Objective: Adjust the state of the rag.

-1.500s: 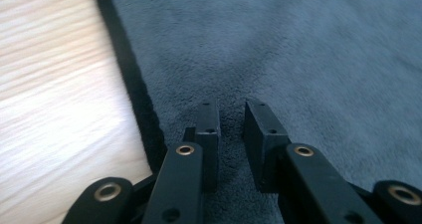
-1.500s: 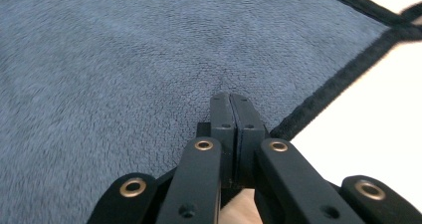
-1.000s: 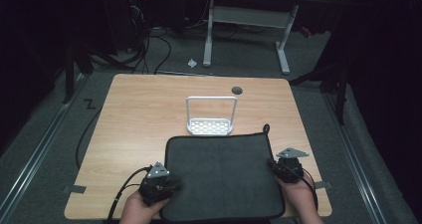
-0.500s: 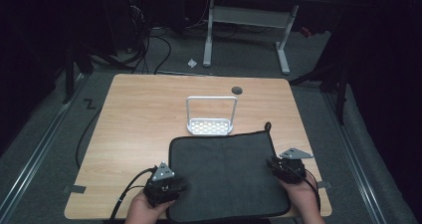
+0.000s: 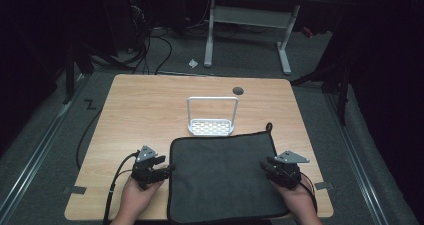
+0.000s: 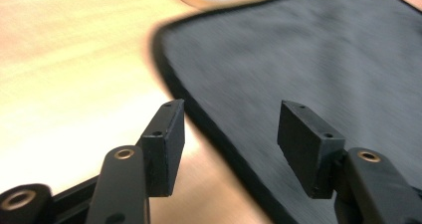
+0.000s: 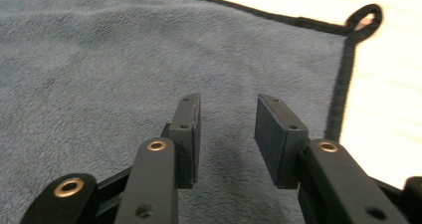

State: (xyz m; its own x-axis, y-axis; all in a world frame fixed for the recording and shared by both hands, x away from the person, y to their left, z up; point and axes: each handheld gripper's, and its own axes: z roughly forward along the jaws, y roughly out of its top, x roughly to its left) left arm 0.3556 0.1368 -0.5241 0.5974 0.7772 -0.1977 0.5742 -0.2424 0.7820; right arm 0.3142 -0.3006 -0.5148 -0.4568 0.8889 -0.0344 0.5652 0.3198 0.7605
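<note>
Overhead — wooden table under dark cloth, grey carpet beyond.

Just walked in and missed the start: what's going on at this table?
A person holds a claw in each hand over a dark grey cloth spread flat on the wooden table. The left claw is at the cloth's left edge, the right claw near its right edge. Both sets of jaws have just been opening, with nothing pinched between them, so the cloth lies released. A small white rack stands just beyond the cloth.
</note>
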